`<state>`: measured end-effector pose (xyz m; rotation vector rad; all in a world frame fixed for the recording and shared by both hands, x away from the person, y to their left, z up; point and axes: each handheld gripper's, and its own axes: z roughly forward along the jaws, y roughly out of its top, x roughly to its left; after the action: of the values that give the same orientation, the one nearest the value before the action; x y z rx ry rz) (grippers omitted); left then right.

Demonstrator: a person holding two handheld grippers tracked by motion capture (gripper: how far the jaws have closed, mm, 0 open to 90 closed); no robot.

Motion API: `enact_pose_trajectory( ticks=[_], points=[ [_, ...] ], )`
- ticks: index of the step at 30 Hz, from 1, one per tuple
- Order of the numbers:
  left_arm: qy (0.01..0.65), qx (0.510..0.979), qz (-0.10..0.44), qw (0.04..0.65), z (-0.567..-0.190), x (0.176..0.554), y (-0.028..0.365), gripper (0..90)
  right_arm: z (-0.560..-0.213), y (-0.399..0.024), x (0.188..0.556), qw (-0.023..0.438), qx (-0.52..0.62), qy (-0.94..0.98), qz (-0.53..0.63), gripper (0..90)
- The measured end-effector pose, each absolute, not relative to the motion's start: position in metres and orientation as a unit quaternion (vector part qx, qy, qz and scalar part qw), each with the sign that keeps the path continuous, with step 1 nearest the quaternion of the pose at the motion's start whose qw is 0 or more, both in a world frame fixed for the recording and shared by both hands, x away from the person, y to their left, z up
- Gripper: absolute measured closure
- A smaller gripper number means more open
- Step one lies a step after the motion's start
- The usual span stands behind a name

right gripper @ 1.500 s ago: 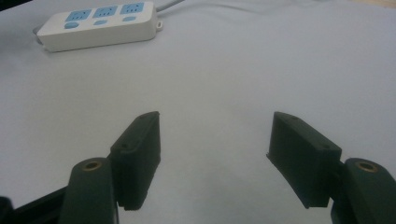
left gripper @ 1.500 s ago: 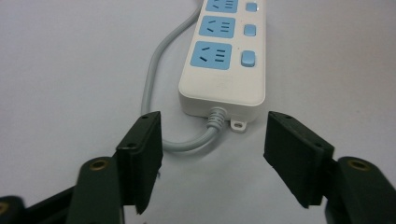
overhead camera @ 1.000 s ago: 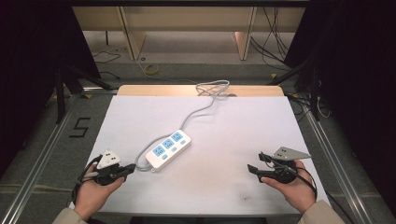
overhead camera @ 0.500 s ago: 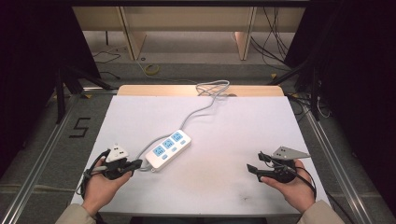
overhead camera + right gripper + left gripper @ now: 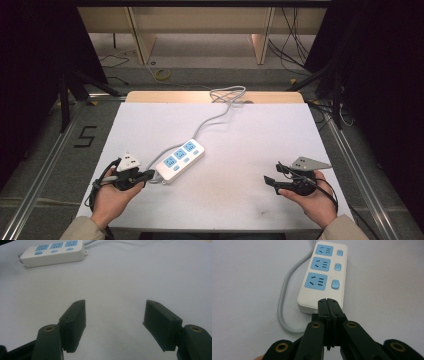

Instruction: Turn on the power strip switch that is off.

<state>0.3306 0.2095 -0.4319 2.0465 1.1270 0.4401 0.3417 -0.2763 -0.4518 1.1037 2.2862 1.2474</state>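
A white power strip (image 5: 180, 159) with three blue sockets and blue switches lies slantwise on the white table (image 5: 240, 130); its grey cable (image 5: 212, 117) runs to the far edge. My left gripper (image 5: 148, 174) is shut with nothing in it, and its tips sit just at the strip's near end (image 5: 312, 305). In the left gripper view the closed jaws point at the strip's end face. My right gripper (image 5: 270, 182) rests open near the table's front right, far from the strip (image 5: 53, 252), with bare table between its fingers (image 5: 75, 320).
The cable coils at the wooden back edge (image 5: 227, 95). A loop of the grey cable (image 5: 283, 315) curves beside the strip's near end. A floor marking "5" (image 5: 85, 136) lies left of the table. Metal rails run along both sides.
My left gripper has moved right toward the power strip's near end until its tips nearly touch it. The right gripper has stayed put.
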Motion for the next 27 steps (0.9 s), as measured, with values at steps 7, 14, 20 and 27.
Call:
enact_pose_trajectory(
  ticks=[7,14,20,27],
  points=[
    [0.438,0.801,0.172,0.370,-0.430,0.333,0.204,89.8,-0.453,-0.274,0.342,0.153,0.386,0.798,0.436,34.6],
    [0.433,0.805,0.173,0.367,-0.431,0.340,0.198,89.7,-0.453,-0.275,0.342,0.151,0.387,0.799,0.434,34.6],
    [0.428,0.809,0.174,0.363,-0.430,0.344,0.192,89.8,-0.454,-0.276,0.342,0.152,0.388,0.799,0.434,34.6],
    [0.427,0.809,0.174,0.364,-0.429,0.348,0.189,89.8,-0.453,-0.277,0.340,0.153,0.391,0.797,0.434,34.6]
  ],
)
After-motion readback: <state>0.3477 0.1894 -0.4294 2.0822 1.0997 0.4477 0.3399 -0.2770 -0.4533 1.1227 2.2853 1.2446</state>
